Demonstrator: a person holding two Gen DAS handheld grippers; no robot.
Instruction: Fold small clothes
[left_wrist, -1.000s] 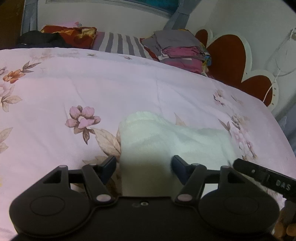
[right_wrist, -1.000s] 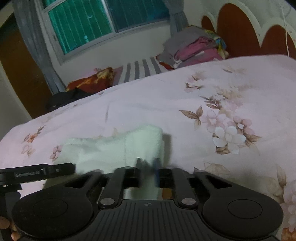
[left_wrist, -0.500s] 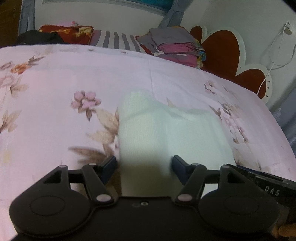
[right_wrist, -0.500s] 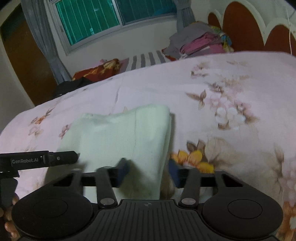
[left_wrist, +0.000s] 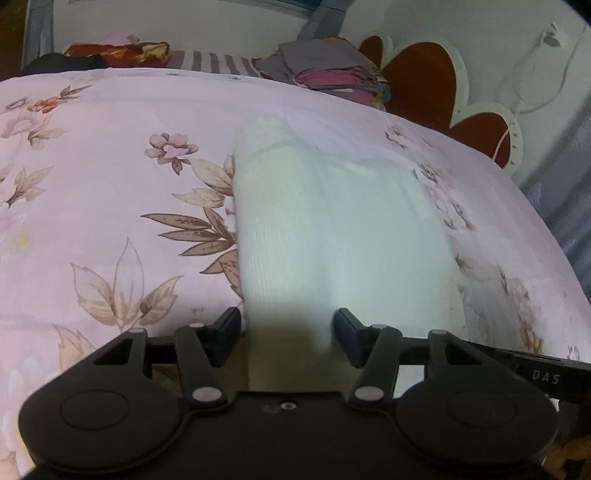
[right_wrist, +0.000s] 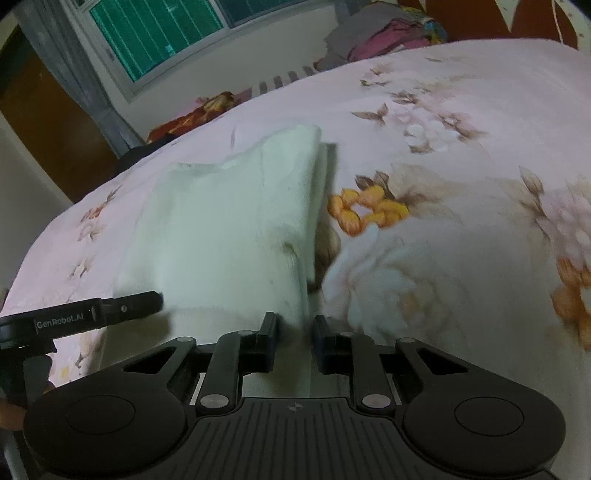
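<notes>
A white knitted garment (left_wrist: 332, 221) lies folded lengthwise on the pink floral bedspread (left_wrist: 110, 166). My left gripper (left_wrist: 287, 334) sits low at its near end, straddling the garment's left fold. Its jaws are closing with the cloth between them, and no firm pinch shows. In the right wrist view the garment (right_wrist: 229, 229) stretches away from me. My right gripper (right_wrist: 294, 334) straddles its near right edge. These jaws are also closing, and a thin dark gap remains beside the right pad. Each view also shows a finger of the other gripper: the left one (right_wrist: 96, 317), the right one (left_wrist: 535, 369).
A stack of folded clothes (left_wrist: 332, 74) and a striped pillow (left_wrist: 218, 62) lie at the bed's far end, beside a red scalloped headboard (left_wrist: 424, 81). A window (right_wrist: 166, 37) is behind the bed. The bed's edge drops away at right (left_wrist: 546, 229).
Both grippers came in low over the garment's near end, which now looks larger. The right jaws widened, then narrowed around the right edge. The left jaws narrowed slightly.
</notes>
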